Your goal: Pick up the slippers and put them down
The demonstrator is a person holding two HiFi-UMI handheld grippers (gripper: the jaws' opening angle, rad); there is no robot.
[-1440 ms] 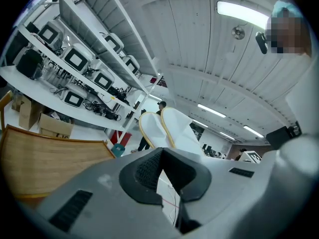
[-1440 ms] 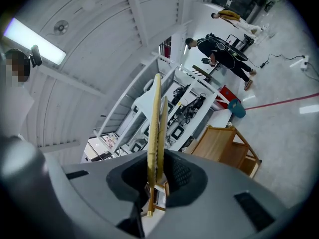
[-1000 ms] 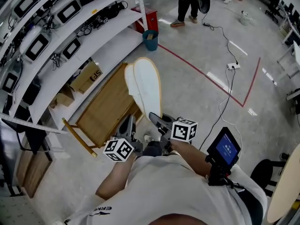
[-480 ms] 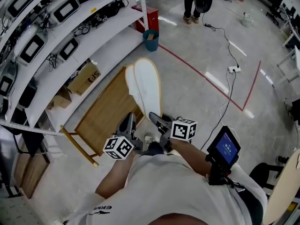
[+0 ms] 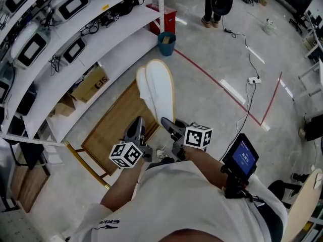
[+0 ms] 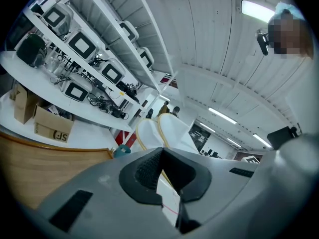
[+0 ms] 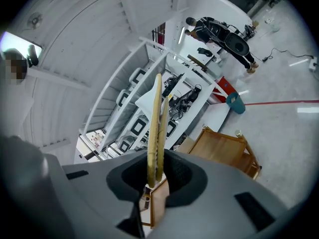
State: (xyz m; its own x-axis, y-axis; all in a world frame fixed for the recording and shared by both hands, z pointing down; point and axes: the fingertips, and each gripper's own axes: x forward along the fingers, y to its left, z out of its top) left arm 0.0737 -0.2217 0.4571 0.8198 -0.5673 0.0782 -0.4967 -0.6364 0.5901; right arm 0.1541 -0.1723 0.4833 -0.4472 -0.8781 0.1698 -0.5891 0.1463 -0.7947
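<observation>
Pinching the white slippers (image 5: 159,87) by one end, left claw (image 6: 160,172) and right claw (image 7: 154,176) hold them aloft.

Head view: taken from above the person's shoulders, directed steeply down at the floor. Left gripper view and right gripper view: each taken from close behind its own jaws, directed nearly level along them, the picture rolled sideways. The slippers (image 5: 156,89), white shelving (image 5: 75,34) and wooden table (image 5: 113,125) are shared by all three.
</observation>
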